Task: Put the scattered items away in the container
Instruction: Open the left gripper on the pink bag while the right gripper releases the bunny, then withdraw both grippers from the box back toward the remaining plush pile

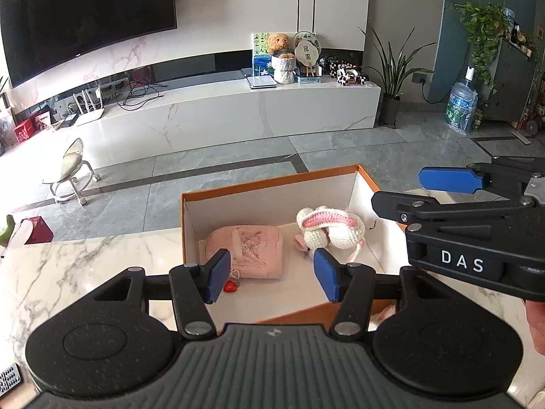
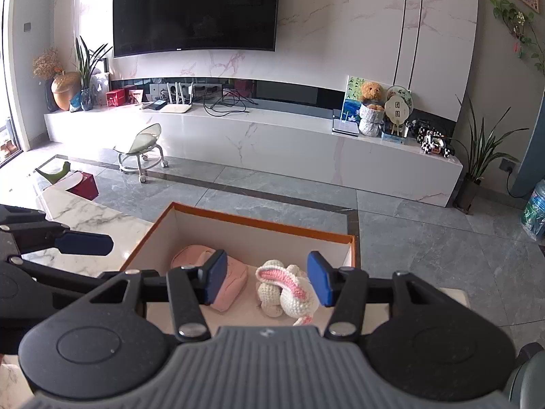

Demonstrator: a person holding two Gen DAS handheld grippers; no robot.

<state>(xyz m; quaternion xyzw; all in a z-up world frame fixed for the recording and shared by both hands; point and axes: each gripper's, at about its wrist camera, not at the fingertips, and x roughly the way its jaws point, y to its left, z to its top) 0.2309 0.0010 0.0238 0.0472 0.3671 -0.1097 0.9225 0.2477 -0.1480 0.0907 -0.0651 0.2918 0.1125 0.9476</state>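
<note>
An orange-rimmed box with white walls (image 1: 259,204) (image 2: 238,235) stands on the marble table. Inside it lie a pink pouch (image 1: 255,248) (image 2: 235,281), a crocheted white and pink bunny (image 1: 330,226) (image 2: 289,289) and a small red charm (image 1: 230,286). My left gripper (image 1: 270,277) is open and empty, above the box's near side. My right gripper (image 2: 267,281) is open and empty, above the box over the bunny. The right gripper also shows in the left wrist view (image 1: 449,187), above the box's right wall. The left gripper's finger shows at the left of the right wrist view (image 2: 81,243).
The marble table (image 1: 85,266) extends left of the box. A remote (image 1: 8,378) lies at its near left edge. A red tissue box (image 2: 83,184) sits at the table's far end. Beyond are grey floor tiles, a small wheeled stool (image 2: 143,146) and the TV bench.
</note>
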